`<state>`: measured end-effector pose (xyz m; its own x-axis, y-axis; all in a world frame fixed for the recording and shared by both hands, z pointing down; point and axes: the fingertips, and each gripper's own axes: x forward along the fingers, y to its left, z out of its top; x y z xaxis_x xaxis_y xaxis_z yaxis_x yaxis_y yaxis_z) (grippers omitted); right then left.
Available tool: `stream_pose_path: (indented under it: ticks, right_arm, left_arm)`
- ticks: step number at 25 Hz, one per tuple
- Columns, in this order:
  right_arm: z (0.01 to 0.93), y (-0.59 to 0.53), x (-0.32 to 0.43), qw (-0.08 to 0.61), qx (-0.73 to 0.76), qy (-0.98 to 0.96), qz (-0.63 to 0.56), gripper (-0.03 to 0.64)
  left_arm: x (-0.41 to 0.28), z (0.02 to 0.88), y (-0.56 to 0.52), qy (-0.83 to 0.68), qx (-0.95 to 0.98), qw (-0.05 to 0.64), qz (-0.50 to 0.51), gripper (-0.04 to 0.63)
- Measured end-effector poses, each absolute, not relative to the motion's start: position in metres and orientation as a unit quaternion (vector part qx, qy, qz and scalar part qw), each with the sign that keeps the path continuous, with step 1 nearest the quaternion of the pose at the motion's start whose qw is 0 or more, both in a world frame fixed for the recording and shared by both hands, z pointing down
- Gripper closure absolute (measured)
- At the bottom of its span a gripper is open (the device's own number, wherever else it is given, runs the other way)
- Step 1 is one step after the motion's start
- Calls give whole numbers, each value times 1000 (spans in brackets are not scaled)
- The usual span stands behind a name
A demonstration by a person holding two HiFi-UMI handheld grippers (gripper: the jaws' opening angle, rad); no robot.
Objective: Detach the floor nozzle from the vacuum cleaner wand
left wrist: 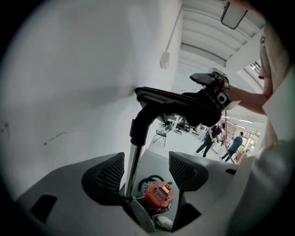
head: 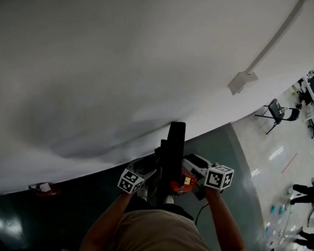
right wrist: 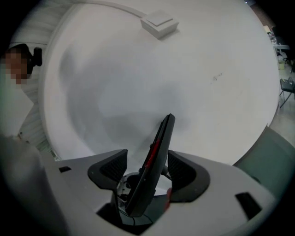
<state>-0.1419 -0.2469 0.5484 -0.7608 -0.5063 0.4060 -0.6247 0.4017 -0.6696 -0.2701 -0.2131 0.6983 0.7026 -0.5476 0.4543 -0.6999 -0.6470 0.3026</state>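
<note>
The left tool [left wrist: 146,161] is held with its jaws apart, and the chrome wand [left wrist: 132,166] is seen rising between them, close beside the left jaw, with the red vacuum body [left wrist: 158,194] lying below. The black floor nozzle [left wrist: 177,105] is seen joined to the wand's upper end, raised in front of the white wall [left wrist: 69,83]. The right tool [right wrist: 147,159] is likewise held with jaws apart, the nozzle standing edge-on between them, nearer the right jaw
</note>
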Motion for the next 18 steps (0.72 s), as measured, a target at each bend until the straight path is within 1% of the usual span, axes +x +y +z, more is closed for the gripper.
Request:
stream_pose_path:
  ticks: [7,10,13,18]
  right_arm:
    - [582,-275,-163,93,362,-796,475,325]
    - [592,-280,-169,111,366,-788,483,324]
    - [591,-288,-177,113,366,-784,488,325]
    - [603,-292,-186,139,362,-780,490,325]
  left_arm:
    - [-242,758,-261,-292,905,210,226,298]
    - [-234,782,-275,-278,908,202,240,298]
    - [-229,794,-284,-261,912,189,254,302]
    - [-217,800,-286,-238,919,195,246,369]
